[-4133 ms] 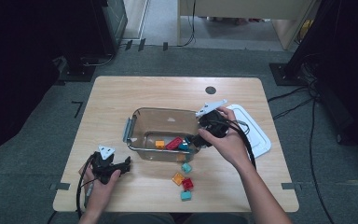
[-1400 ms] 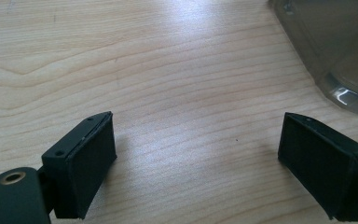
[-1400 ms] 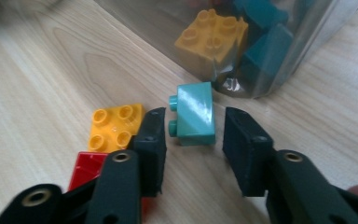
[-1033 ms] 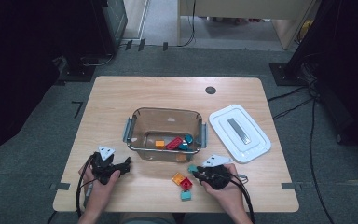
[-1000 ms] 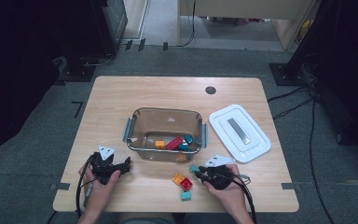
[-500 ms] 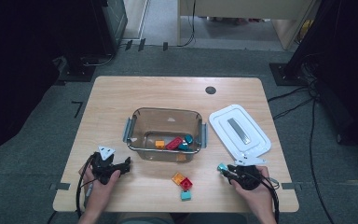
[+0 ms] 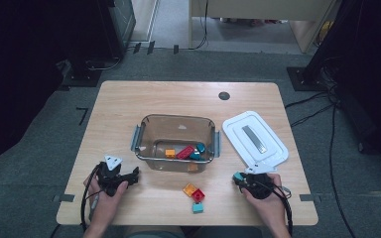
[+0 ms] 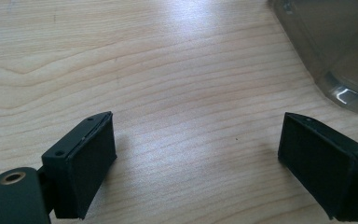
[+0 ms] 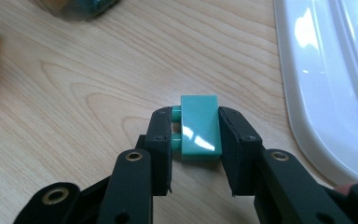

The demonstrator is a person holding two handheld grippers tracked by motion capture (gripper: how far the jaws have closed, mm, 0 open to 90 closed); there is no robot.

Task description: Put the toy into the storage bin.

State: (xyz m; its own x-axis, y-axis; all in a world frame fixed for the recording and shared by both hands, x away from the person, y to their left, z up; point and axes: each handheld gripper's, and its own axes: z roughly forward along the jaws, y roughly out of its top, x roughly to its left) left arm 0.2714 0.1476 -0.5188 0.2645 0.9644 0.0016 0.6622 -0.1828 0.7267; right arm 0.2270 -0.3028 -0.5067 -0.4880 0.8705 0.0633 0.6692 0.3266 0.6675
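My right gripper (image 7: 239,178) rests at the table's front right, just below the white lid's near corner. It is shut on a teal brick (image 9: 198,128): one pad presses the studs, the other the smooth side. Its jaws have just been closing, with that brick between them. The teal brick (image 7: 238,176) shows at the gripper's tip in the high view. My left gripper (image 7: 135,174) lies at the front left, open, with bare wood between its fingers (image 8: 81,170). A clear container (image 7: 151,124) in mid-table holds an orange brick (image 7: 170,153), a red brick (image 7: 185,151) and a teal piece (image 7: 199,148).
Three loose bricks lie in front of the container: orange (image 7: 190,189), red (image 7: 198,195) and teal (image 7: 198,208). The white lid (image 7: 255,136) lies right of the container, and its edge (image 9: 307,93) runs close beside my right gripper. A corner of the container (image 8: 340,51) shows ahead of my left gripper.
My right gripper has moved right, away from the loose bricks toward the lid's near corner, carrying the teal brick. The left gripper has stayed where it was.
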